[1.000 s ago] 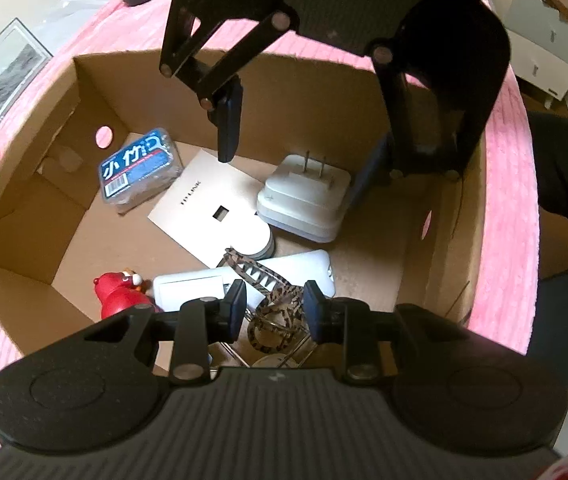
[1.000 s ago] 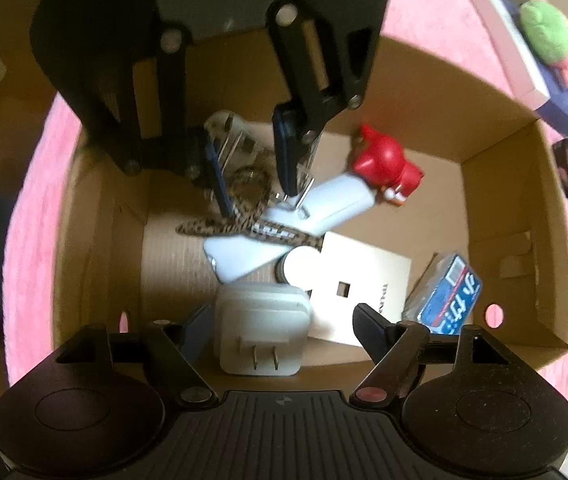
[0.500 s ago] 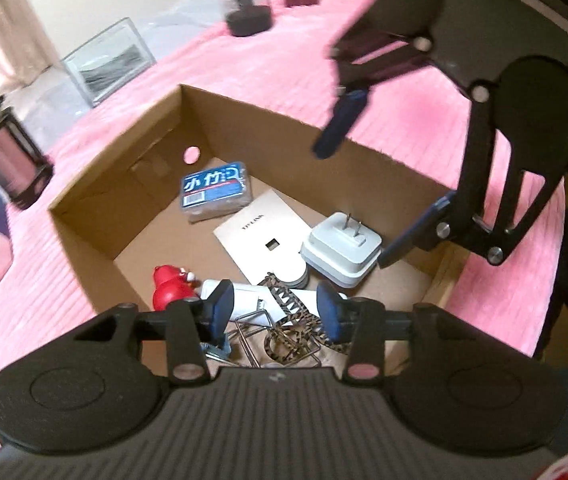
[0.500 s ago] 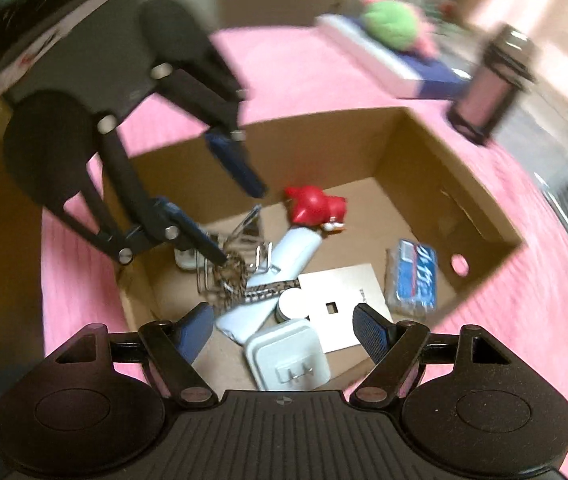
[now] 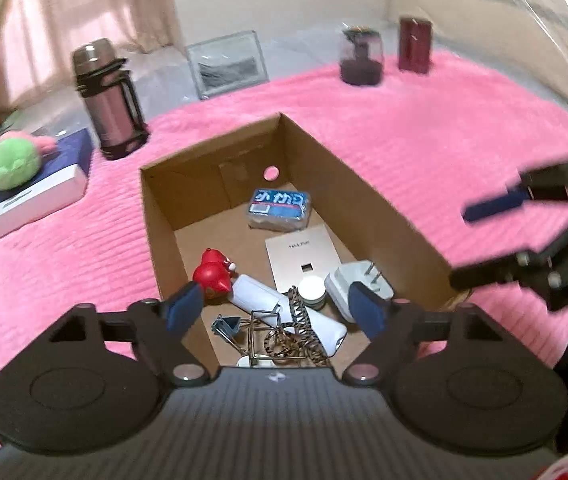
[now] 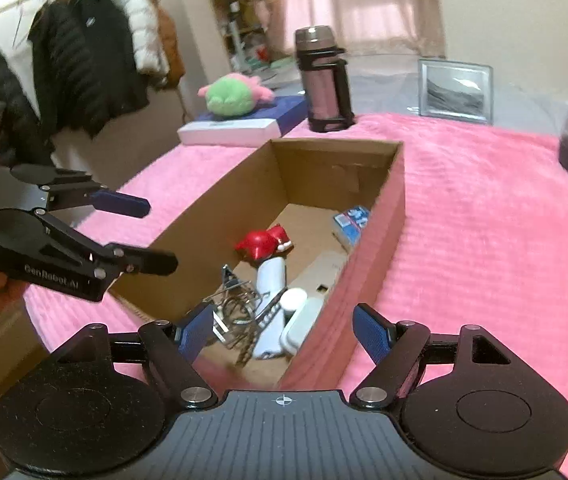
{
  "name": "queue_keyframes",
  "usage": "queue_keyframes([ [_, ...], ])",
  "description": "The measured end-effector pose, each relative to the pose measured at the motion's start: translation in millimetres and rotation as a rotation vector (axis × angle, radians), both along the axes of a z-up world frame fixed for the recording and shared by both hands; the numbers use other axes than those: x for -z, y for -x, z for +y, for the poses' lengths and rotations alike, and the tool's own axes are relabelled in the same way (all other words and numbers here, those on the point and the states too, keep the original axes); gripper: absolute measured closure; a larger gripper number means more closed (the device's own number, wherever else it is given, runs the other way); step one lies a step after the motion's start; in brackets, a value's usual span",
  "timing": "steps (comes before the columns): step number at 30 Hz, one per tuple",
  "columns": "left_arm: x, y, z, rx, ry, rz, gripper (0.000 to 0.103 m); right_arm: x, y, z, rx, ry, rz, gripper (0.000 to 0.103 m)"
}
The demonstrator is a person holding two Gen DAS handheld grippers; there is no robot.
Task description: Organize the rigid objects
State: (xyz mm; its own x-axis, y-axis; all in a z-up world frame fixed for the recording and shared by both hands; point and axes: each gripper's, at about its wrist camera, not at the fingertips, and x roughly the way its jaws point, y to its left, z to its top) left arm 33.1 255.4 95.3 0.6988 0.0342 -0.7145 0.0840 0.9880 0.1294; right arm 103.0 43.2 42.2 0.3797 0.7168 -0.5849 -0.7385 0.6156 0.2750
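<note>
On the pink ribbed blanket, going left to right, the open brown cardboard box holds the red plastic figurine, white oblong device, wire-and-strap tangle, blue wrapped packet, flat white panel and white plug adapter. The left gripper hovers empty over the box's near end, jaws spread wide; the right gripper, equally spread and empty, hangs above the box's right wall. Risk: reaching into that tangle could snag the strap and drag neighbours out.
</note>
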Motion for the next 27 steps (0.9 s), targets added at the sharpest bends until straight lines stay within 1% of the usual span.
queue_keyframes([
  [5, -4.7, 16.8, -9.9, -0.051, 0.043, -0.041, 0.020, 0.1, 17.5, -22.4, 0.068, -0.051, 0.042, 0.029],
  [9, -7.2, 29.7, -17.3, -0.090, 0.048, -0.086, 0.011, 2.2, 28.4, -38.4, 0.114, -0.069, 0.050, 0.029],
  [13, -5.9, 42.4, -24.1, -0.123, 0.051, -0.110, 0.008, 5.9, 33.0, -52.4, 0.162, -0.086, 0.070, 0.029],
  [16, -4.2, 53.0, -28.3, -0.153, 0.076, -0.127, 0.006, 7.5, 37.3, -64.2, 0.199, -0.095, 0.082, 0.029],
  [18, -3.8, 60.9, -30.5, -0.173, 0.090, -0.151, 0.002, 6.8, 41.4, -69.5, 0.220, -0.098, 0.079, 0.029],
  [19, -4.1, 65.4, -31.8, -0.183, 0.095, -0.163, 0.002, 5.9, 43.9, -72.7, 0.230, -0.097, 0.078, 0.029],
  [22, -5.1, 79.7, -36.3, -0.208, 0.108, -0.197, 0.001, 3.1, 52.1, -78.5, 0.251, -0.088, 0.064, 0.029],
  [24, -4.9, 87.3, -39.0, -0.223, 0.119, -0.201, 0.001, 1.2, 58.7, -79.1, 0.259, -0.072, 0.049, 0.029],
  [27, -5.8, 97.7, -42.2, -0.266, 0.112, -0.209, 0.001, -3.4, 69.4, -80.4, 0.269, -0.059, 0.013, 0.029],
])
